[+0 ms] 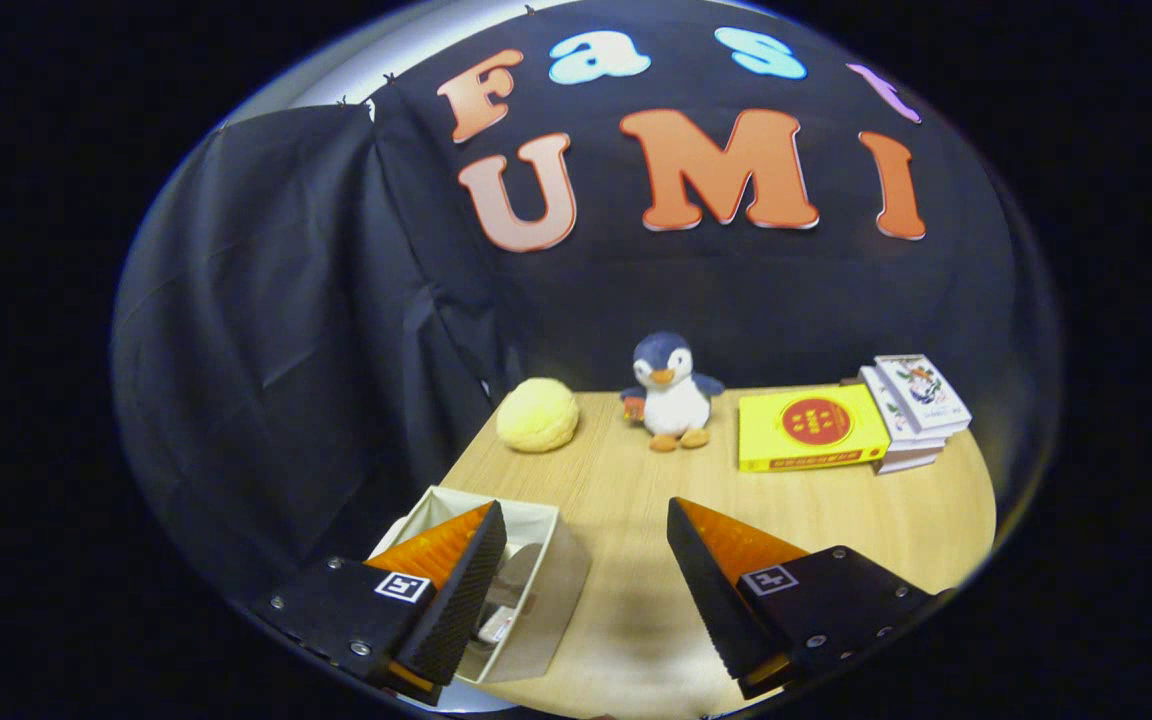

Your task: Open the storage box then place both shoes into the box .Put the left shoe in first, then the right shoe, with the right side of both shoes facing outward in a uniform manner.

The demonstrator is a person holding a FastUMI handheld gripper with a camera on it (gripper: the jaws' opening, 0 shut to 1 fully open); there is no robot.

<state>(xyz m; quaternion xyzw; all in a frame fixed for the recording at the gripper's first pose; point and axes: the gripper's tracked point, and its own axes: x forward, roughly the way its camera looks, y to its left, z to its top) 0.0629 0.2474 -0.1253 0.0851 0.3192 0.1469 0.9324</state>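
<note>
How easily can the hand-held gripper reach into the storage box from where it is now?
Probably yes. The hand-held gripper is open and holds nothing, and the storage box sits open-topped on the table right beside one finger, with nothing over its opening. Something pale already lies inside.

Black cloth (336, 300) drapes the booth's far and left walls. A pale wooden table (636, 500) stands before it, evenly lit, with a grey wall (336, 70) above the cloth.

Pale fabric storage box (536, 590), open at the top, standing upright at the near left corner of the wooden table; a light-coloured shoe (514, 590), partly hidden, lies inside, its orientation unclear
</note>
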